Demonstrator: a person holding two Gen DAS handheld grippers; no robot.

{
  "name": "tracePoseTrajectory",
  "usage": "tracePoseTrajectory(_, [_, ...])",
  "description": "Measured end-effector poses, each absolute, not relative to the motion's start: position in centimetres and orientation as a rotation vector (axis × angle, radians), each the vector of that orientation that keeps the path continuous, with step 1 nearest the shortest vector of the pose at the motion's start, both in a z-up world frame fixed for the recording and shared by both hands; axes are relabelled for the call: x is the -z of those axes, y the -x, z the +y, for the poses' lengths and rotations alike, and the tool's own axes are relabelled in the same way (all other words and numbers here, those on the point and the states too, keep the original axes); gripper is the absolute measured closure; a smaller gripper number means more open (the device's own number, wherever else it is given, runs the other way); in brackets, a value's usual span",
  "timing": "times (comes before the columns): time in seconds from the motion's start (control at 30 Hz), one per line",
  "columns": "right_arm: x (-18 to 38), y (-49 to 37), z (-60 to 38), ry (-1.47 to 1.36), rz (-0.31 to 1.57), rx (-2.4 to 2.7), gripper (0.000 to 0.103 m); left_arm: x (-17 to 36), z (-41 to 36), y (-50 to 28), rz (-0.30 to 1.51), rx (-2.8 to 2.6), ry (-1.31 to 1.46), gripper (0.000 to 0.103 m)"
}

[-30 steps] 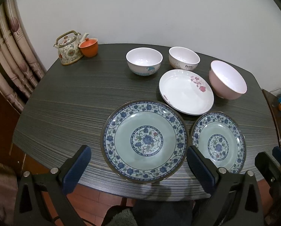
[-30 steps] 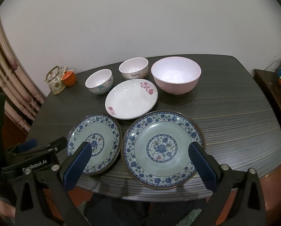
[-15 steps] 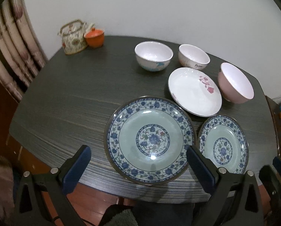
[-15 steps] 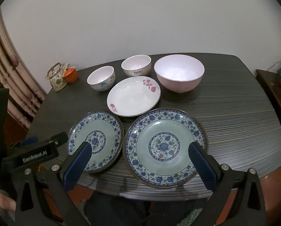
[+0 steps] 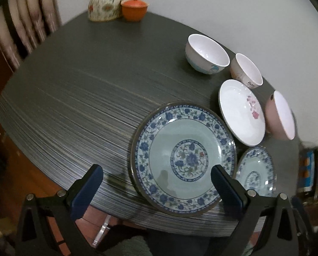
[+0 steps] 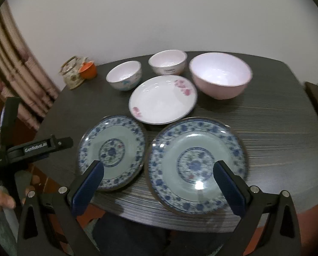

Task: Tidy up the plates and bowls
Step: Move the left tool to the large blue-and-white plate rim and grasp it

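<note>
Right now both my grippers hang spread wide and empty over the near edge of the table (image 6: 276, 132). My left gripper (image 5: 156, 184) has its right finger (image 5: 226, 188) over the near rim of the big plate (image 5: 183, 159), and its left finger (image 5: 85, 193) sits over bare tabletop at the edge. My right gripper (image 6: 159, 181) straddles the gap between two blue-patterned plates: its left finger (image 6: 86, 187) overlaps the small plate (image 6: 112, 152), its right finger (image 6: 228, 188) overlaps the big plate. I cannot tell whether either finger touches the china.

Just beyond these two, ahead of my right gripper, lies the white plate (image 6: 163, 99) with pink flowers, its near rim close to both blue plates. To its right stands the pink bowl (image 6: 220, 74), the largest of the bowls. Behind the white plate stand two smaller white bowls near each other: the lettered bowl (image 6: 168, 61) and, to its left, the fish bowl (image 6: 124, 77) with a blue mark on its side.

Farthest off, at the table's far left corner, a teapot (image 5: 105, 2) stands touching an orange cup (image 5: 134, 10), with a curtain (image 6: 11, 72) beyond.
</note>
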State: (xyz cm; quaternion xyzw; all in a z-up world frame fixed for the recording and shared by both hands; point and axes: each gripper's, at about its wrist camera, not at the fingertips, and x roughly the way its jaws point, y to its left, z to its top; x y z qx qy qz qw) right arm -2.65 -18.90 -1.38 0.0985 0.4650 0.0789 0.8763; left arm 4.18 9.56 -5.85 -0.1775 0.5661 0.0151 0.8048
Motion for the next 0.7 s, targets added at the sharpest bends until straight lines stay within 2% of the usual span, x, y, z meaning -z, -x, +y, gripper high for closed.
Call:
tracePoseTrajectory(0.33, [4.0, -2.2, -18.0, -0.285, 1.087, -0.365, 0.001, 7.6, 12.7, -5.3, 1.266, 0.039, 0.575, 0.001])
tracePoseTrajectory(0.47, [4.9, -4.3, -17.5, -0.308, 1.127, -0.396, 0.010, 8.2, 13.2, -5.7, 1.270, 0.071, 0.627, 0.001])
tracePoseTrajectory(0.53, [5.4, -5.2, -17.2, -0.315, 1.138, -0.405, 0.014, 8.4, 13.4, -5.8, 1.270, 0.090, 0.654, 0.008])
tracePoseTrajectory(0.6, [6.0, -6.1, -16.8, -0.306, 1.146, -0.409, 0.017, 8.8, 13.6, -6.0, 1.277, 0.099, 0.679, 0.010])
tracePoseTrajectory(0.7, [7.4, -7.3, -16.5, -0.301, 1.182, -0.415, 0.029, 9.1, 14.0, -6.1, 1.277, 0.088, 0.692, 0.022])
